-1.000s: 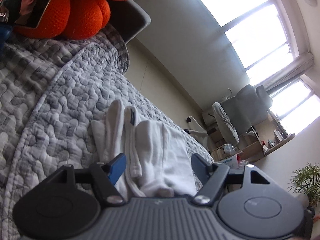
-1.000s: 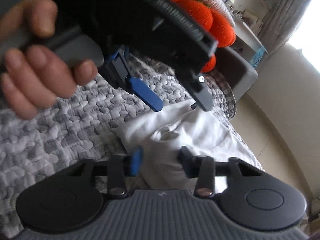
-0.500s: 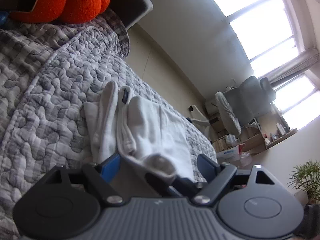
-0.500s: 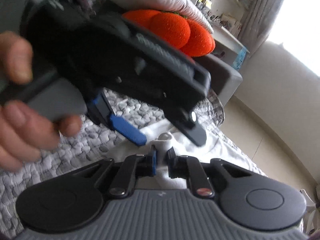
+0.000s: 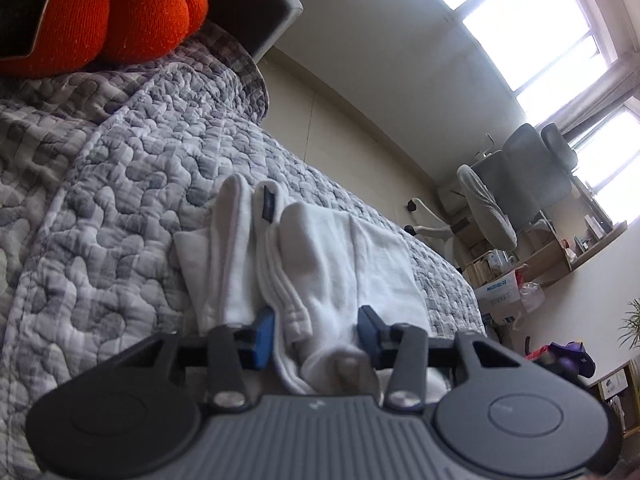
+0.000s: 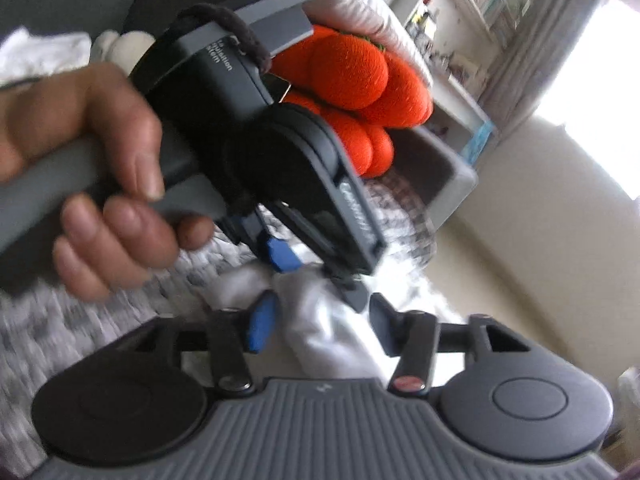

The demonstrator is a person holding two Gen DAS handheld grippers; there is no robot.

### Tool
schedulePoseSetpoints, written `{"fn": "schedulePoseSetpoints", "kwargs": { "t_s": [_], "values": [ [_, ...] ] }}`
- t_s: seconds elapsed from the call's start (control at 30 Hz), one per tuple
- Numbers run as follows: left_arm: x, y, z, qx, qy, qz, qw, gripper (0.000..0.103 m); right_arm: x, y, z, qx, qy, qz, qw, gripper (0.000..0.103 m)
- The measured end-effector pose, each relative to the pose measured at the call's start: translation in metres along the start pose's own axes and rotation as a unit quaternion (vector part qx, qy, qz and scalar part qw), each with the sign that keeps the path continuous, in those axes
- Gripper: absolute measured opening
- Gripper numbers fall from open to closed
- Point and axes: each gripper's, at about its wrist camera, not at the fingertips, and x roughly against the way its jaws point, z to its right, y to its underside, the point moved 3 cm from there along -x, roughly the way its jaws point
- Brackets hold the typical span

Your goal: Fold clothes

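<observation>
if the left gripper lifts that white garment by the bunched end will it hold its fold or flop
The white garment would likely flop: it is soft cloth, creased and draped. Its loose layers would probably slide apart. It looks light, so the quilt should barely drag it.

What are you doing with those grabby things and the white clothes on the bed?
A person is folding white clothes on a grey quilted bed cover, holding a grabbing tool in each hand. The left tool has just been closing around a bunched edge of the white cloth, which sits between its blue pads. The right tool has just been opening, with the same cloth loose between its pads. The left hand shows in the right tool's camera. An orange plush cushion sits at the head of the bed.
</observation>
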Motion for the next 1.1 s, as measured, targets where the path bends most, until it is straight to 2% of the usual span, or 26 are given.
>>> {"fn": "schedulePoseSetpoints", "kwargs": {
  "t_s": [0.1,0.13,0.17,0.2,0.27,0.33,0.37,0.4,0.5,0.6,0.7,0.93,1.0,1.1],
  "values": [
    [0.000,-0.001,0.000,0.004,0.003,0.000,1.0000,0.047,-0.005,0.010,0.006,-0.009,-0.004,-0.017,1.000,0.059],
    [-0.001,-0.002,0.000,0.006,0.004,0.001,1.0000,0.049,-0.010,0.013,0.006,-0.010,-0.008,-0.028,1.000,0.054],
    [-0.002,-0.003,-0.001,0.009,0.008,0.001,0.9999,0.052,-0.014,0.016,0.005,-0.009,-0.015,-0.036,0.999,0.043],
    [-0.003,-0.003,-0.001,0.013,0.012,0.002,0.9998,0.053,-0.017,0.016,0.002,-0.006,-0.021,-0.040,0.999,0.041],
    [-0.004,-0.004,0.000,0.008,0.011,0.005,0.9999,0.049,-0.023,0.015,-0.003,0.001,-0.031,-0.044,0.999,0.019],
    [-0.003,-0.005,0.002,-0.010,-0.006,0.015,0.9998,0.031,-0.025,0.011,-0.006,0.006,-0.028,-0.038,0.999,0.013],
    [-0.002,-0.005,0.003,-0.017,-0.015,0.020,0.9995,0.025,-0.023,0.008,-0.006,0.006,-0.023,-0.031,0.999,0.012],
    [0.002,-0.006,0.003,-0.016,-0.009,0.029,0.9994,0.023,-0.020,0.005,-0.003,-0.001,-0.020,-0.021,1.000,0.011],
    [0.014,-0.009,0.004,-0.022,0.009,0.053,0.9983,0.021,-0.016,-0.001,0.008,-0.035,-0.030,-0.001,0.999,0.011],
    [0.007,-0.006,0.004,-0.033,-0.012,0.040,0.9986,0.021,-0.019,0.001,0.000,-0.025,-0.035,-0.007,0.999,0.011],
    [0.005,-0.006,0.000,-0.024,-0.020,0.033,0.9990,0.020,-0.021,0.006,-0.017,0.005,-0.036,-0.019,0.999,0.011],
    [0.023,-0.005,-0.001,-0.024,-0.023,0.058,0.9978,0.019,-0.004,0.000,-0.014,-0.012,-0.038,0.022,0.999,0.011],
    [0.021,-0.003,-0.003,-0.031,-0.032,0.053,0.9976,0.019,-0.009,0.004,-0.019,0.002,-0.047,0.009,0.999,0.011],
    [0.014,0.001,-0.004,-0.044,-0.054,0.035,0.9970,0.019,-0.018,0.013,-0.035,0.057,-0.050,-0.015,0.997,0.011]
  ]
}}
